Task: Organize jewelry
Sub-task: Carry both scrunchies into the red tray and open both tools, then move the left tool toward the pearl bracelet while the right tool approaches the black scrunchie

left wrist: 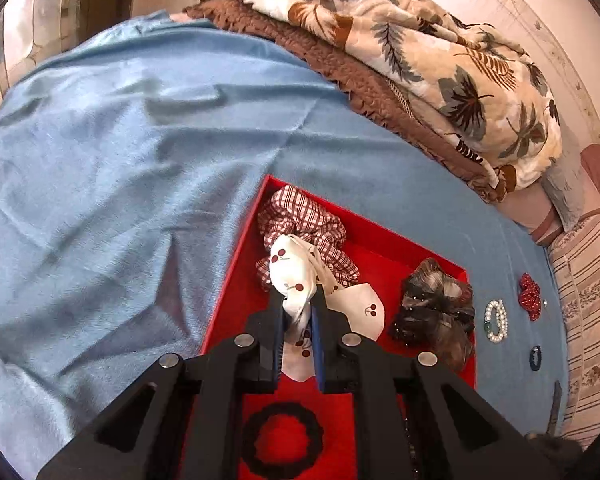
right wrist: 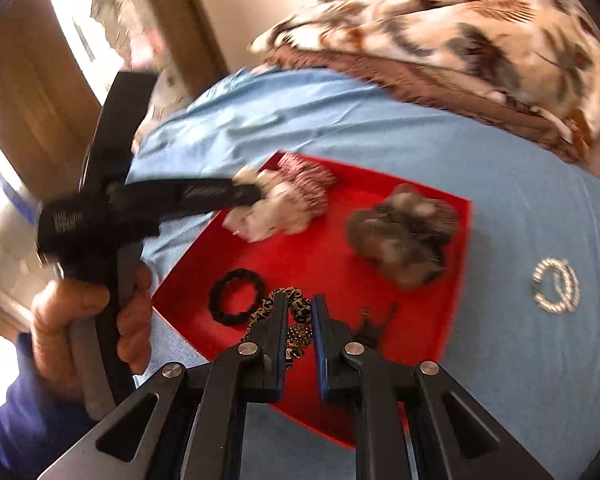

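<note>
A red tray [left wrist: 236,264] lies on a blue sheet. My left gripper [left wrist: 299,292] is shut on a white cherry-print scrunchie [left wrist: 290,264] just above a red plaid scrunchie [left wrist: 300,216] in the tray. The right wrist view shows that left gripper [right wrist: 256,192] reaching in from the left, held by a hand [right wrist: 80,320]. My right gripper [right wrist: 300,303] is shut over the tray's near part; a leopard scrunchie [right wrist: 266,306] lies just behind its tips, and I see nothing pinched. A black hair tie [right wrist: 236,296] and a grey-brown scrunchie [right wrist: 404,232] also sit in the tray.
On the sheet right of the tray lie a pearl bracelet [left wrist: 496,320], a red scrunchie [left wrist: 529,296] and a small dark ring [left wrist: 535,358]. A leaf-print blanket [left wrist: 440,52] is piled at the back. A striped cushion [left wrist: 588,304] borders the right edge.
</note>
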{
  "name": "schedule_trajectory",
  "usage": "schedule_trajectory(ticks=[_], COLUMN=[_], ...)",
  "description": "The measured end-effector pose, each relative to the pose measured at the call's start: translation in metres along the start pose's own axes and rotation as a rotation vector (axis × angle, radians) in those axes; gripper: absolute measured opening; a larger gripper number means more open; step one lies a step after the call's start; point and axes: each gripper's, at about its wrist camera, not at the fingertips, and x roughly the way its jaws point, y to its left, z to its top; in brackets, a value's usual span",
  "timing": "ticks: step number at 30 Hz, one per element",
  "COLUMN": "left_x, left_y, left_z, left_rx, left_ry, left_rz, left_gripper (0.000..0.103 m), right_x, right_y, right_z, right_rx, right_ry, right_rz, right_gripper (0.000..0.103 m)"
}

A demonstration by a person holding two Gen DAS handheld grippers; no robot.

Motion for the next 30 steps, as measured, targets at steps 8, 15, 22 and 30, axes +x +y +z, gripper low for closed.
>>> schedule_trajectory(ticks=[8,15,22,30], left_x=[0.009,0.006,-0.015,-0.050], left_y=[0.003,0.005,0.001,-0.002], left_z=[-0.003,-0.005,-0.011,-0.021], left_rx=[0.004,-0.001,0.013,0.019], left_ry=[0.036,0.028,-0.026,-0.161], left_rz=[0.044,0.055,0.051,0.110], left_gripper=[0.011,0.017,0.038,0.050], right_x=[0.039,0.048,0.040,0.002], right_y=[0.009,0.016,0.017,0.019], right_z=[-0.008,-0.015,-0.014,-0.019], right_rx=[-0.032,-0.055,-0.033,-0.052], right_ry=[0.096,0.120,0.106,0.039], right_rz=[-0.019,-0.023,-0.012,-0.020], right_gripper=[0.013,0.014,0.021,0.039])
